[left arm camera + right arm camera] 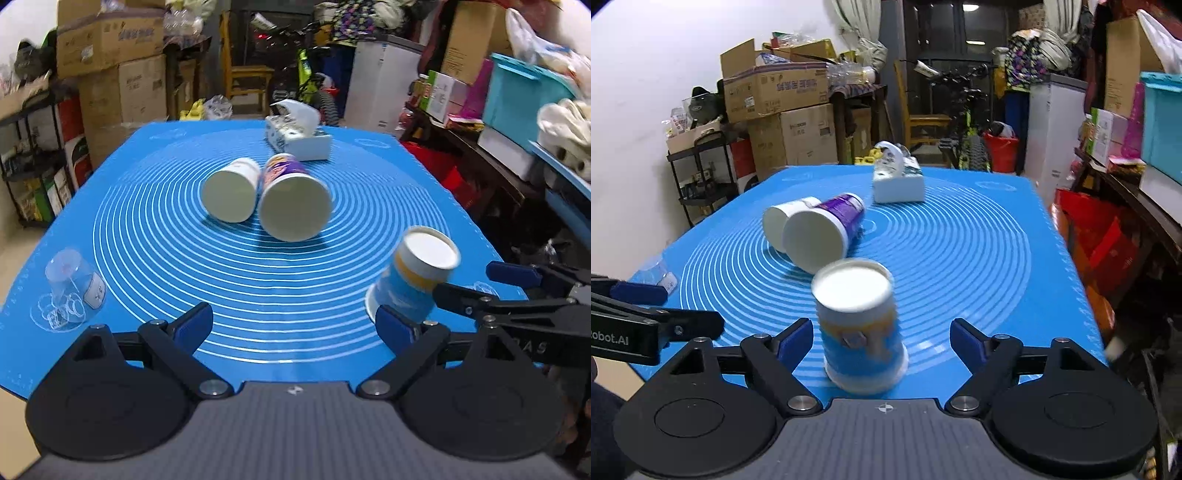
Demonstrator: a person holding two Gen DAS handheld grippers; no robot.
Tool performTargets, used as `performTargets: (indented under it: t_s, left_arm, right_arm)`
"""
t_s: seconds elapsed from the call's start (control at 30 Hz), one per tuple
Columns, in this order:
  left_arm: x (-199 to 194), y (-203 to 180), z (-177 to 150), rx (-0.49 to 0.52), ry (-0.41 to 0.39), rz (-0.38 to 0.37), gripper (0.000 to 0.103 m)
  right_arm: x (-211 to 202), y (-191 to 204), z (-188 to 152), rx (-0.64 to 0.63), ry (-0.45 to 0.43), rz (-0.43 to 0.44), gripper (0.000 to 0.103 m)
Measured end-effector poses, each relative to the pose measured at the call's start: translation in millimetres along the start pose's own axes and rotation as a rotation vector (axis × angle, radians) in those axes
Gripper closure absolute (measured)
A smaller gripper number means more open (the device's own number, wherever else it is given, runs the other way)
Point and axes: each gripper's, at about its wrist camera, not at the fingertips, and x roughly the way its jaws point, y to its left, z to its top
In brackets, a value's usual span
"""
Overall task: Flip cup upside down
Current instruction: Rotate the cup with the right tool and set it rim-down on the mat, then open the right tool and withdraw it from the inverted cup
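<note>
Paper cup (862,328), blue and yellow print, stands mouth down and base up on the blue mat (979,258), near its front edge. It sits between the spread fingers of the right gripper (882,341), with clear gaps on both sides, so no contact. Looks already flipped, slightly blurred, maybe just released; that is a guess.

Handling: light, thin-walled, crushes easily, likely slick outside. Best held mid-wall with a soft pinch, not at the rim.

Left gripper (293,326) is also spread and holds nothing; mat shows between its pads.

The left view shows the cup (413,273) from the side, tilted by the lens, plus a clear plastic cup (70,288) upside down at the mat's left edge; the right view only catches a sliver of it. Both views show two cups lying on their sides mid-mat, white (231,190) and purple (293,197), touching, and a tissue box (299,140) behind.
</note>
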Motion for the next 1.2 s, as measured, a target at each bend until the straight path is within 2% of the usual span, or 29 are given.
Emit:
performTargets:
  t_s: [0.27,0.47,1.2]
  left_arm:
    - [-11.4,-22.2,-17.1,0.048,-0.004,-0.047,0.009]
    - [-15.4,-35.5,-27.4,0.093,-0.003,-0.025,0.009]
    - [-17.3,-43.9,-38.9,0.094,0.024,-0.034,0.009]
  right_arm:
    - [-31.4,-18.5,-23.0,-0.006,0.022,-0.045,0.019]
    - [-46.0,-20.5,-30.9,-0.01,0.025,-0.038,0.019]
    - [-50.8,-20.1,-39.2,-0.011,0.06,-0.029,0.019]
